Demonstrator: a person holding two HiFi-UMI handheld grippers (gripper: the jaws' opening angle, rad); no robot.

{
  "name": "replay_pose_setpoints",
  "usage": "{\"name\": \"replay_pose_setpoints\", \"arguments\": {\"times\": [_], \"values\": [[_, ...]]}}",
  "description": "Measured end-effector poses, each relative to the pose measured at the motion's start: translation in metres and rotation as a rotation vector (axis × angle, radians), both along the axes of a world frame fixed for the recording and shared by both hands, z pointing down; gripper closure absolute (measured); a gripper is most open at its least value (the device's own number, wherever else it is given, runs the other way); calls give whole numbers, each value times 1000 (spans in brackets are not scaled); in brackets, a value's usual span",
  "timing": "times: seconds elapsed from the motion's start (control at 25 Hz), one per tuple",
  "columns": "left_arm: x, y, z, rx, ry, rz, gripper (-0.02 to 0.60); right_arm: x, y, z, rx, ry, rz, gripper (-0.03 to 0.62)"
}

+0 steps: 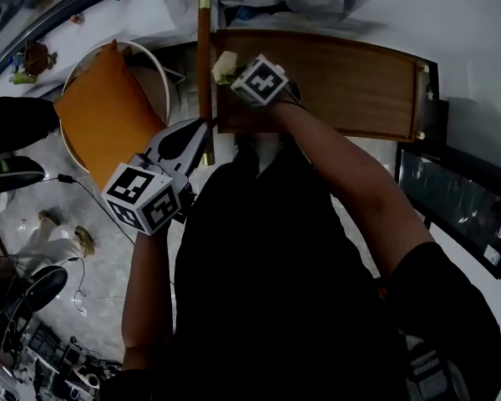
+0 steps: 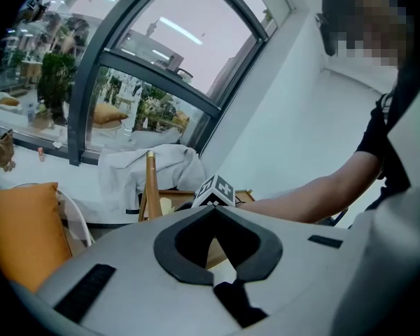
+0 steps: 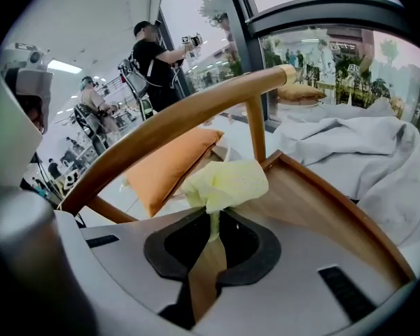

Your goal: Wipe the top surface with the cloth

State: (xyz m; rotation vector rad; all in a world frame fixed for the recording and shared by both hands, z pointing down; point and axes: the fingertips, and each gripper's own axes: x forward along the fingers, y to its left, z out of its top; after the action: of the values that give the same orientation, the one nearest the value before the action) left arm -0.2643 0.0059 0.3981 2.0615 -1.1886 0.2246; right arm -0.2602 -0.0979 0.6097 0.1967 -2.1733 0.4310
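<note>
- My right gripper pinches the yellow cloth at the wooden worktop's nine o'clock end.
- My left gripper has its fingers together, empty.
- I judge most of the wiping is not yet done.

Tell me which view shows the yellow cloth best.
The right gripper view: the yellow cloth sits in the centre, pinched in the right gripper over the wooden top. The head view shows only a small pale bunch at the top's left end. The left gripper view shows at most a speck.
</note>
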Motion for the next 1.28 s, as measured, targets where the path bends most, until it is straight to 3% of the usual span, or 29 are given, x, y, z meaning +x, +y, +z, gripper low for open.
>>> {"name": "replay_pose_setpoints", "arguments": {"times": [0.36, 0.68, 0.96, 1.28], "values": [[-6, 11, 4, -12, -11, 5, 572, -5, 10, 33, -12, 84, -26, 546], [14, 5, 0, 11, -12, 27, 572, 22, 2, 41, 53, 142, -66, 546], [34, 4, -1, 1, -7, 43, 572, 69, -4, 38, 28, 154, -2, 546], [84, -14, -6, 13, 0, 105, 572, 134, -19, 39, 32, 187, 60, 546]]}}
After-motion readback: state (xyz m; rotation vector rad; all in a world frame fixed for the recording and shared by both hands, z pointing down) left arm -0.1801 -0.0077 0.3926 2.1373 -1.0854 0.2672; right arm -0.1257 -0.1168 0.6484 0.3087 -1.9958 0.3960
